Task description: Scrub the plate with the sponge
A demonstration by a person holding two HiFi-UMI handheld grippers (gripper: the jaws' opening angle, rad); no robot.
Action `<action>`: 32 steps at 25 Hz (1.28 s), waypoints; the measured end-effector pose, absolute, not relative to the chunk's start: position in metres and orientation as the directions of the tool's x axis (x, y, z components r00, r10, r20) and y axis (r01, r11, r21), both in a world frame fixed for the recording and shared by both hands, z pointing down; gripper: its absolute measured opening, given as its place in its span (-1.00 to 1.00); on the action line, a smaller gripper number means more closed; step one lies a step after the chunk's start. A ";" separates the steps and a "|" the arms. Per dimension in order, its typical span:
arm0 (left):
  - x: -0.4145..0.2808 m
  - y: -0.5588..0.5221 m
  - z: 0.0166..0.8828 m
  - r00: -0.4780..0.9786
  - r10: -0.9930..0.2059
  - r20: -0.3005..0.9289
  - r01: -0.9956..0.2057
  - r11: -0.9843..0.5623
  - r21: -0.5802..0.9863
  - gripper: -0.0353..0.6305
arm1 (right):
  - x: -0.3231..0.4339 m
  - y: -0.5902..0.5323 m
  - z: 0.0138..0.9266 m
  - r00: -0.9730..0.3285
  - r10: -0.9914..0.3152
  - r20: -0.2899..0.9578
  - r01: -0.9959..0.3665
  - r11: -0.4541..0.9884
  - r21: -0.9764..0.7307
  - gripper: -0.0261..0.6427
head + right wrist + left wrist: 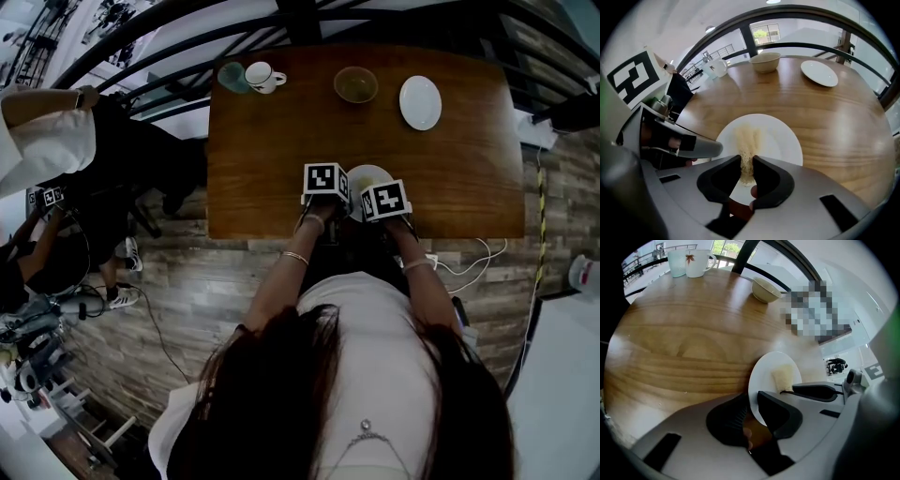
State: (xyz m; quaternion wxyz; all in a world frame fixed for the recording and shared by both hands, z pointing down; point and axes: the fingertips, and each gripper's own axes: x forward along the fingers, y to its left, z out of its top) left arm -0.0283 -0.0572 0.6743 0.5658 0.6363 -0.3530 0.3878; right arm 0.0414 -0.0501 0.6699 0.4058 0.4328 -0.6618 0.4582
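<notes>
Near edge of the counter (pixel 281 141): the plate (pixel 367 174) sits right in front of the person, and in the head view both tools cover most of it.
Left tool: the left tool (pixel 753 405) is clamped on the plate's rim with one jaw on each side of the edge, so it's basically the steadying hand. I can't tell if that side of the plate is lifted off the wood or lying flat.
Right tool: the right tool (pixel 746 169) is pinched tight on the sponge (pixel 747 140), a thin yellowish strip squashed between the jaws.
Sponge vs plate: the free end of the sponge lies on the white face, about mid-plate, so contact is there.
Progress: looks to me like the scrubbing is under way. Grab the plate, grab the sponge, get the sponge onto the plate: all done.
Plate condition: the face looks plain white in both tool views, with no grime I can spot. No clue how much of it has been covered.
What's left: my guess is working the sponge across the rest of the face and out to the rim, then letting go of both.
Far side of the counter: a bowl (pixel 356 84), a second plate (pixel 420 101), a mug (pixel 263 77) and a tumbler (pixel 232 77) stand well apart from the action and untouched.
</notes>
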 end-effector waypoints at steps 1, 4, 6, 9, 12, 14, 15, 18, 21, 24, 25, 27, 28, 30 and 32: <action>-0.029 -0.057 0.674 0.444 -0.017 0.896 -0.891 -0.113 0.440 -0.65 | 0.035 -0.051 0.670 -0.309 -0.196 0.931 -0.939 0.216 -0.266 -0.64; -0.029 -0.056 0.674 0.435 -0.034 0.900 -0.896 -0.113 0.429 -0.65 | 0.030 -0.050 0.671 -0.333 -0.185 0.925 -0.929 0.234 -0.287 -0.64; -0.028 -0.056 0.674 0.442 -0.036 0.896 -0.894 -0.107 0.436 -0.64 | 0.041 -0.051 0.671 -0.312 -0.191 0.931 -0.937 0.224 -0.268 -0.64; -0.027 -0.056 0.674 0.447 -0.043 0.894 -0.892 -0.104 0.441 -0.64 | 0.070 -0.055 0.669 -0.234 -0.223 0.946 -0.962 0.192 -0.193 -0.64; -0.028 -0.057 0.674 0.452 -0.053 0.890 -0.889 -0.102 0.445 -0.64 | 0.094 -0.057 0.665 -0.197 -0.252 0.948 -0.977 0.127 -0.169 -0.64; -0.028 -0.057 0.674 0.454 -0.046 0.890 -0.888 -0.106 0.448 -0.64 | 0.097 -0.058 0.664 -0.191 -0.259 0.947 -0.980 0.101 -0.170 -0.64; -0.028 -0.057 0.674 0.455 -0.042 0.890 -0.887 -0.109 0.448 -0.64 | 0.095 -0.057 0.665 -0.189 -0.256 0.948 -0.980 0.102 -0.168 -0.64; -0.026 -0.057 0.675 0.456 -0.033 0.889 -0.885 -0.119 0.450 -0.64 | 0.081 -0.058 0.669 -0.202 -0.239 0.950 -0.976 0.133 -0.174 -0.64; -0.026 -0.057 0.675 0.458 -0.027 0.888 -0.883 -0.125 0.452 -0.64 | 0.062 -0.063 0.671 -0.250 -0.226 0.941 -0.964 0.148 -0.221 -0.64; -0.027 -0.058 0.675 0.459 -0.026 0.888 -0.883 -0.130 0.452 -0.64 | 0.038 -0.065 0.672 -0.346 -0.199 0.917 -0.935 0.151 -0.320 -0.64; -0.027 -0.058 0.674 0.457 -0.025 0.889 -0.883 -0.129 0.451 -0.64 | 0.030 -0.064 0.672 -0.382 -0.189 0.905 -0.922 0.144 -0.359 -0.64; -0.028 -0.057 0.674 0.454 -0.029 0.891 -0.885 -0.127 0.447 -0.64 | 0.022 -0.063 0.673 -0.437 -0.175 0.882 -0.899 0.129 -0.420 -0.64; -0.028 -0.057 0.674 0.453 -0.034 0.891 -0.886 -0.125 0.446 -0.64 | 0.022 -0.062 0.674 -0.450 -0.174 0.876 -0.892 0.122 -0.435 -0.64; -0.027 -0.057 0.675 0.456 -0.040 0.889 -0.886 -0.117 0.449 -0.64 | 0.028 -0.063 0.674 -0.450 -0.184 0.874 -0.893 0.100 -0.439 -0.64; -0.026 -0.056 0.676 0.459 -0.043 0.888 -0.885 -0.111 0.452 -0.64 | 0.041 -0.064 0.674 -0.424 -0.206 0.882 -0.905 0.067 -0.420 -0.64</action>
